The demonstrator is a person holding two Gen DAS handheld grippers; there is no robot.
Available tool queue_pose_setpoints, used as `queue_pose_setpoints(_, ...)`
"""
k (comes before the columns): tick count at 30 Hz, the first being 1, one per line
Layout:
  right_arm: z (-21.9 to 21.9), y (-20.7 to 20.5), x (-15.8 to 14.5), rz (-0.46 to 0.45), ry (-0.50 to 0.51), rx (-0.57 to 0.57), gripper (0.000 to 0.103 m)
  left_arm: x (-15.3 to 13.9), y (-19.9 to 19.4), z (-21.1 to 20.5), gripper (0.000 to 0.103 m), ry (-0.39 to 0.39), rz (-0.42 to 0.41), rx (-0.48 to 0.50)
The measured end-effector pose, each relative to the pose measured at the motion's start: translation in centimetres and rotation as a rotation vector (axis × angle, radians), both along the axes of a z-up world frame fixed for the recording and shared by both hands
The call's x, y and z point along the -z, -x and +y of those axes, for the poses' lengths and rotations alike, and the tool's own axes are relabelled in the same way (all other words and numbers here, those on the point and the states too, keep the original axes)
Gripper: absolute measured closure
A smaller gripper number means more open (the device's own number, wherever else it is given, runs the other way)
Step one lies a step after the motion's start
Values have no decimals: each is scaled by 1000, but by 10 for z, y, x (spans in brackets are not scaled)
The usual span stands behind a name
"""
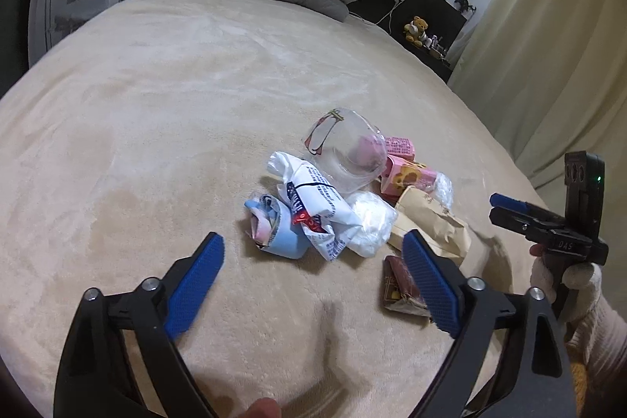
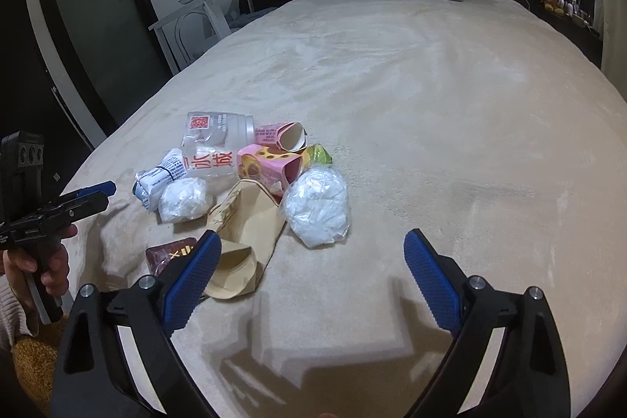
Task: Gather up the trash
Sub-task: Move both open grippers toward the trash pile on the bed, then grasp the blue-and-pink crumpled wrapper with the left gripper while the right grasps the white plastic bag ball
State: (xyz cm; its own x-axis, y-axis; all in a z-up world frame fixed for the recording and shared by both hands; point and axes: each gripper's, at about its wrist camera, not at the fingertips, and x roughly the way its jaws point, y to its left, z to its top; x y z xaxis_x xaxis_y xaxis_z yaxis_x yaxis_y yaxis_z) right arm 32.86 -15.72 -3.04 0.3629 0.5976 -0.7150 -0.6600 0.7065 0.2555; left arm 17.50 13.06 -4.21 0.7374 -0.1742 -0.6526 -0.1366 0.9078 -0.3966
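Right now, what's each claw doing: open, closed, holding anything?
Left claw: open, holding nothing, just short of the trash pile.
Right claw: open, holding nothing, its left finger over the brown paper bag.

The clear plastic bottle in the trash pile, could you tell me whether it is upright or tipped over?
Tipped over. The clear plastic bottle lies on its side on the bed, crushed, resting against the pink carton.

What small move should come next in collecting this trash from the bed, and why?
Probably ease the left gripper forward onto the blue wrapper: its jaws stand open and empty, and that piece lies nearest, at the pile's edge on the bed.
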Motion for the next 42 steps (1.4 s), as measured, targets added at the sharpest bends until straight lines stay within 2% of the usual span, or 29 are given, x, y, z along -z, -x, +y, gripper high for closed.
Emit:
queue_pose_setpoints(3, 3, -14, 7, 45, -17, 1, 14, 11, -8, 17, 29, 67, 22, -30)
queue_pose_setpoints(4, 4, -18, 10, 59, -20, 1, 19, 15, -10, 22, 35, 101, 28, -37)
queue_pose_setpoints(6, 6, -26, 15, 95, -25, 6, 26, 23, -15, 32, 40, 158, 43, -58)
queue_pose_setpoints(8, 8, -33, 20, 130, -38, 9, 26, 29, -18, 39, 44, 218, 42, -60)
queue_pose_setpoints(10, 9, -37, 23, 151, -46, 8, 28, 33, -21, 43, 53, 274, 41, -54)
queue_pose_setpoints(12, 11, -42, 24, 172, -62, 7, 28, 38, -21, 48, 55, 352, 27, -55)
queue_pose_setpoints(16, 15, -48, 28, 200, -75, 2, 32, 42, -19, 55, 62, 433, 5, -63)
queue_pose_setpoints(20, 23, -49, 35, 218, -67, -15, 37, 40, -18, 45, 63, 367, 4, -25)
queue_pose_setpoints(21, 25, -51, 37, 227, -67, -17, 44, 38, -18, 39, 63, 342, -1, -8)
queue_pose_setpoints(22, 25, -52, 38, 236, -68, -20, 47, 36, -19, 34, 63, 299, -3, 11)
queue_pose_setpoints(25, 26, -52, 39, 228, -68, -17, 51, 34, -20, 23, 63, 215, 7, 34)
queue_pose_setpoints(26, 26, -52, 39, 229, -71, -17, 52, 34, -20, 22, 65, 206, 9, 31)
queue_pose_setpoints(28, 25, -52, 38, 226, -76, -16, 53, 33, -19, 22, 77, 192, 7, 30)
queue_pose_setpoints(35, 15, -47, 30, 217, -89, -6, 53, 31, -17, 26, 78, 177, 3, 31)
queue_pose_setpoints(42, 7, -34, 20, 201, -86, 7, 53, 18, -3, 26, 78, 128, -2, 2)
